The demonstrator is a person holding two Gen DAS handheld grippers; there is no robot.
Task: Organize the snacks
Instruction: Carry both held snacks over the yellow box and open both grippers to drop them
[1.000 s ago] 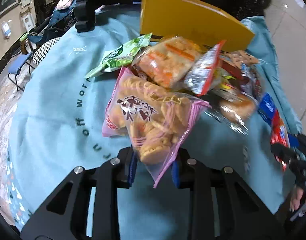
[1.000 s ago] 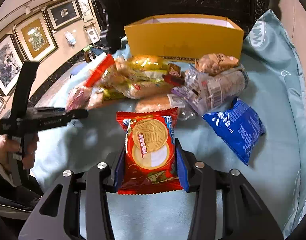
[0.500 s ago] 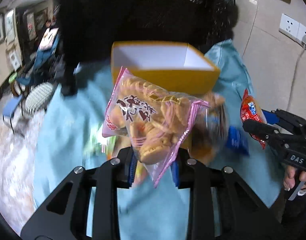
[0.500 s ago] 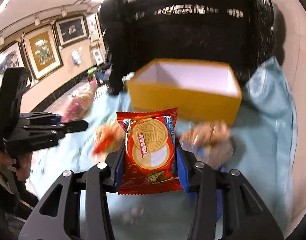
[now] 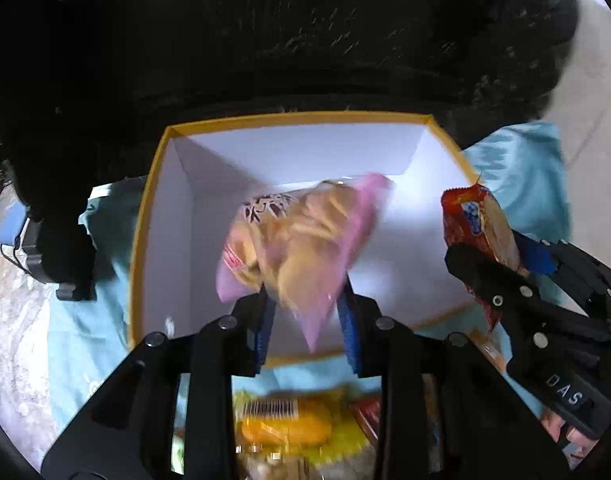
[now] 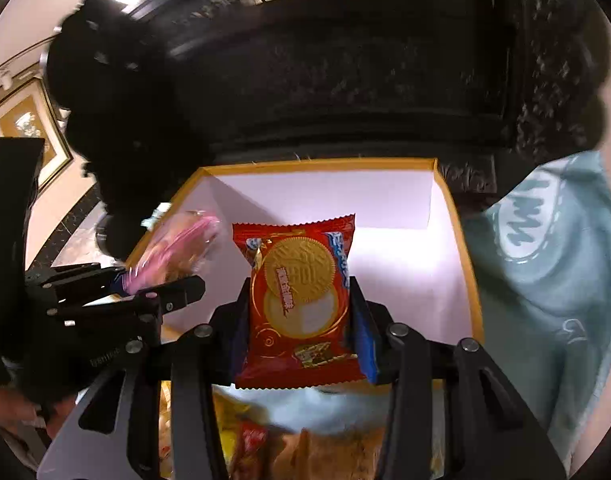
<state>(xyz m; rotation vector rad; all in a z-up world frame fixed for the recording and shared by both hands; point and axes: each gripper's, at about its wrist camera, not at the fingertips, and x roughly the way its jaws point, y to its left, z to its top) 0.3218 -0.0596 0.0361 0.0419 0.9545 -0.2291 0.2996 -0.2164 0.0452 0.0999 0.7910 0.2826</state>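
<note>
An open yellow box (image 5: 139,240) with a white inside fills the middle of both views. My left gripper (image 5: 307,316) hangs over the box. Its jaws are opening with a pink bag of biscuits (image 5: 297,240) between them, blurred and tipped forward, the pads still touching it. My right gripper (image 6: 301,344) is shut on a red cookie packet (image 6: 301,300), held upright over the box (image 6: 465,272). In the left wrist view the right gripper (image 5: 505,256) and its red packet (image 5: 477,224) are at the box's right rim. The right wrist view has the left gripper (image 6: 161,292) with the pink bag (image 6: 177,248) at the left rim.
A pile of snack packets (image 5: 289,420) lies on the light blue cloth (image 5: 521,176) in front of the box, also seen as snacks (image 6: 305,456). Dark carved furniture (image 5: 305,40) rises right behind the box. A hand (image 6: 9,412) holds the left gripper's handle.
Both grippers have risen and travelled forward from the snack pile to above the open box, carrying their packets. The pink bag has tipped and blurred between the left jaws.
</note>
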